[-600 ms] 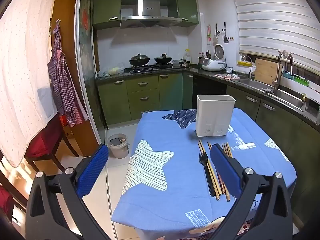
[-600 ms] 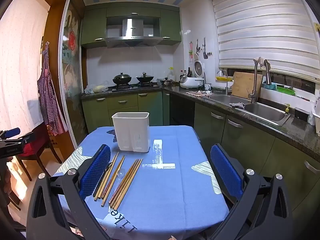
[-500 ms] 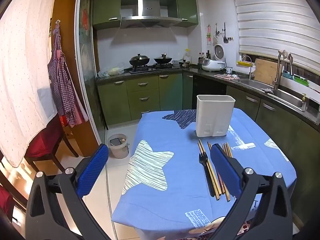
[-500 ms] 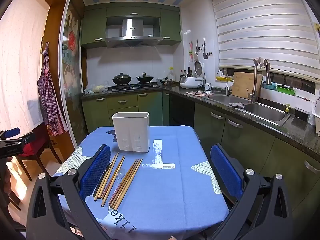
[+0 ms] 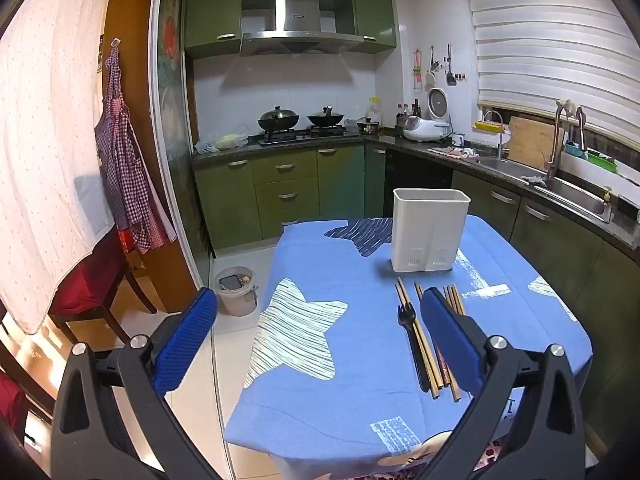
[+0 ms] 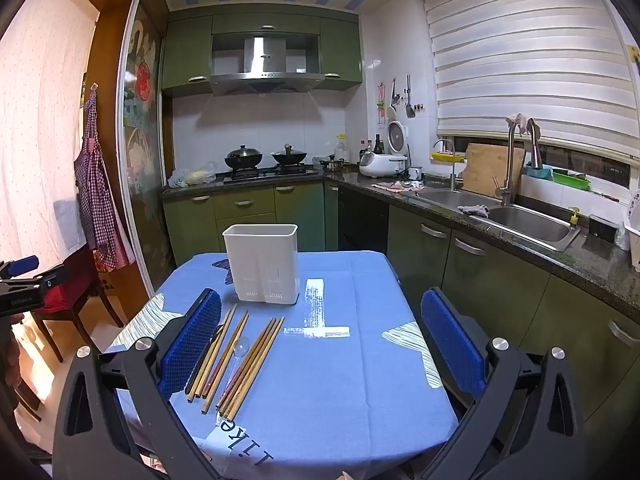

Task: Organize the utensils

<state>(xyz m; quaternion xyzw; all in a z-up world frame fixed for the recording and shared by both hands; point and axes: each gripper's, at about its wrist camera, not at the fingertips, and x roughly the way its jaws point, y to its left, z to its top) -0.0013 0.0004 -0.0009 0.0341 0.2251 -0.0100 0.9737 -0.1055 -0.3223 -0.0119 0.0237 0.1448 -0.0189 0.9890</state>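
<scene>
A white utensil holder (image 5: 429,234) (image 6: 262,263) stands on the table with the blue cloth (image 5: 352,344) (image 6: 344,360). In front of it lie several wooden chopsticks (image 5: 424,344) (image 6: 248,354), a black fork (image 5: 410,336) and a clear spoon (image 6: 239,350). My left gripper (image 5: 320,336) is open and empty, held above the table's left edge, its right finger over the chopsticks. My right gripper (image 6: 324,340) is open and empty above the table, its left finger (image 6: 192,344) over the fork side of the chopsticks.
A small bin (image 5: 236,290) stands on the floor left of the table. A red chair (image 5: 92,284) stands by the curtain. Green cabinets and a counter with a sink (image 6: 528,220) run along the right. A stove with pots (image 6: 264,160) is at the back.
</scene>
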